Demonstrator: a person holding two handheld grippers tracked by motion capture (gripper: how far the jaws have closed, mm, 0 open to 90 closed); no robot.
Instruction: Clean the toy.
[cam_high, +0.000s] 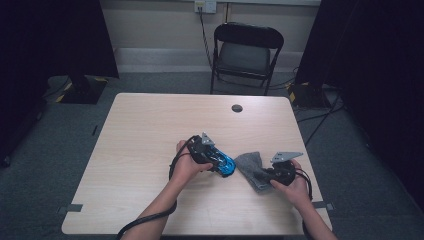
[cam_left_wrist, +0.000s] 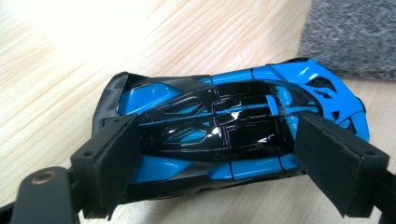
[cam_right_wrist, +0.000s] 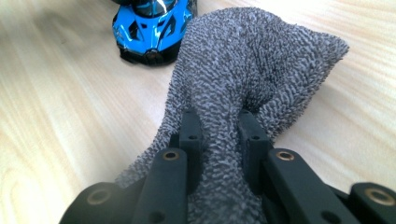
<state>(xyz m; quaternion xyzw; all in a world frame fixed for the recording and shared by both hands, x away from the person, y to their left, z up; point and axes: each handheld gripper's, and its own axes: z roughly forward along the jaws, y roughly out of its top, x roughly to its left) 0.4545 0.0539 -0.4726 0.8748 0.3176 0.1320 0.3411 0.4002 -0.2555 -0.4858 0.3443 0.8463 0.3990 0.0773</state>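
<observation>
I see a pale wood-grain worktop (cam_high: 150, 130) on grey carpet, with a small dark round grommet (cam_high: 237, 108) near its far edge; black curtains hang dark at both sides of the room, a black folding chair (cam_high: 246, 54) stands beyond the far edge against a pale wall, and a cable drops from a wall socket (cam_high: 205, 5) behind it.

On my left, the left claw (cam_high: 216, 161) sits over a blue and black toy car (cam_high: 224, 165) lying on the worktop near its middle; in the left gripper view the padded fingers (cam_left_wrist: 116, 163) stand on either side of the car's body (cam_left_wrist: 224, 126), one by each end, and I cannot tell whether the pads touch the paint or merely bracket it; the car's roof faces that camera, and a corner of grey cloth (cam_left_wrist: 350, 32) lies just beyond it.

To the right, the right claw (cam_high: 267, 174) is clenched on a grey knitted cloth (cam_high: 252, 167) that lies just beside the car; in the right gripper view the two fingers (cam_right_wrist: 191, 135) pinch a raised fold of the cloth (cam_right_wrist: 252, 65), which bunches upward between them, while the car's blue nose (cam_right_wrist: 152, 28) sits on the worktop just past the cloth's far left edge.
</observation>
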